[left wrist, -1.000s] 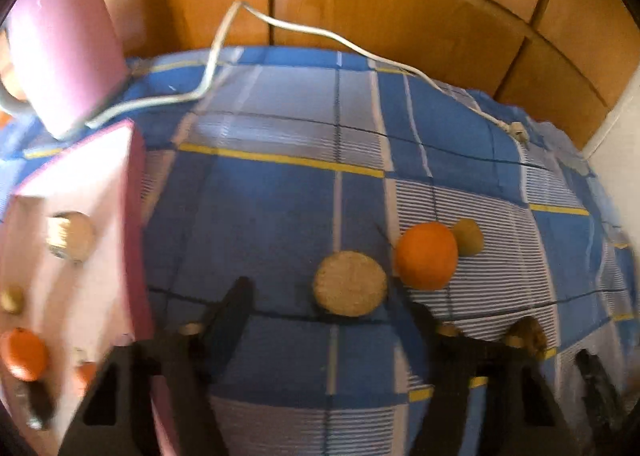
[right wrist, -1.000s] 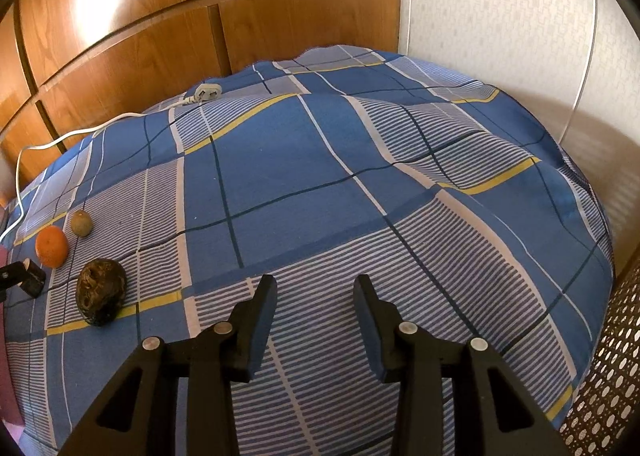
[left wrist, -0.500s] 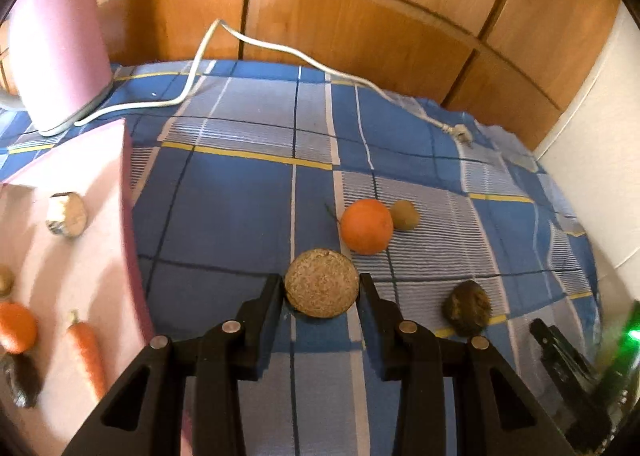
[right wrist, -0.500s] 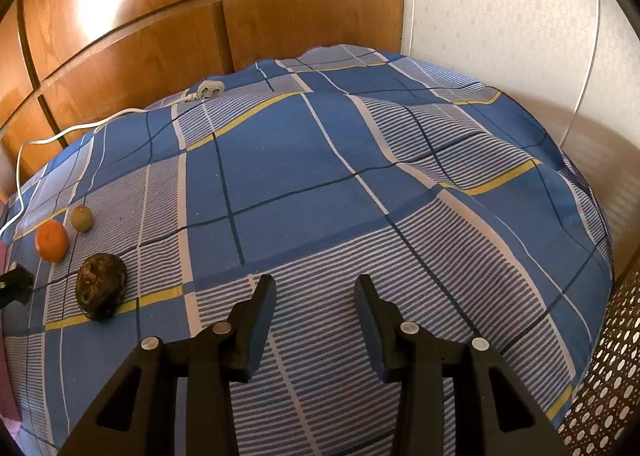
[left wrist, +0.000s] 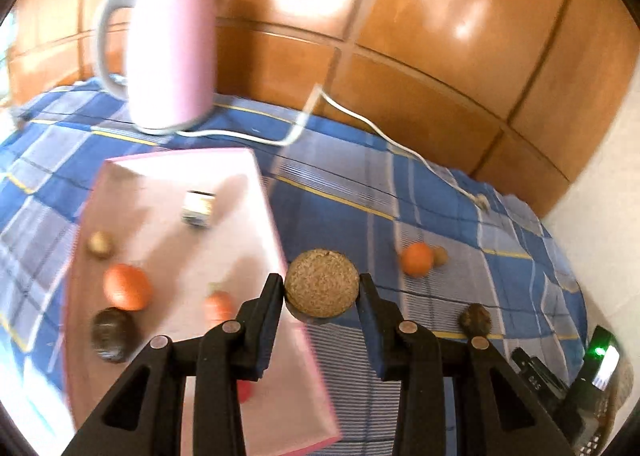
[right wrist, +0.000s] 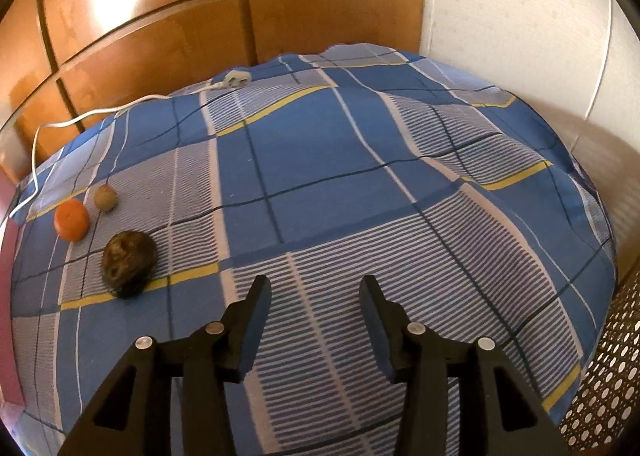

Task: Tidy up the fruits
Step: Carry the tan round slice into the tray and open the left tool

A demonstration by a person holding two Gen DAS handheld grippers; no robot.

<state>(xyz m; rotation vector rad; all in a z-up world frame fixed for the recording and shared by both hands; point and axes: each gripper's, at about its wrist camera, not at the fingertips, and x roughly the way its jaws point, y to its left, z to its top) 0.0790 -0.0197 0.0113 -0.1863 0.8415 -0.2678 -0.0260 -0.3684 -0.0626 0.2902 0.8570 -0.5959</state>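
- My left gripper [left wrist: 322,288] is pinching a round brown fruit [left wrist: 322,282], both pads tight on its sides. It's held up over the right edge of the pink tray [left wrist: 168,184].
- Tray sits on the blue checked bed [right wrist: 320,184]. On it: an orange [left wrist: 127,286], a dark fruit [left wrist: 113,333], a carrot [left wrist: 219,305], a small tan fruit [left wrist: 100,244] and a little jar-like thing [left wrist: 199,209]. That view is pretty blurry.
- Pink kettle [left wrist: 170,52] stands behind the tray, with a white cord [left wrist: 360,120] trailing off across the bed.
- My right gripper [right wrist: 315,292] is spread with nothing in it; the jaws have just been opening a bit more. It hangs over bare bedcover.
- To its left on the bed: a wrinkly dark fruit [right wrist: 129,257], a second orange [right wrist: 71,218] and a tan ball [right wrist: 105,197], all near each other.
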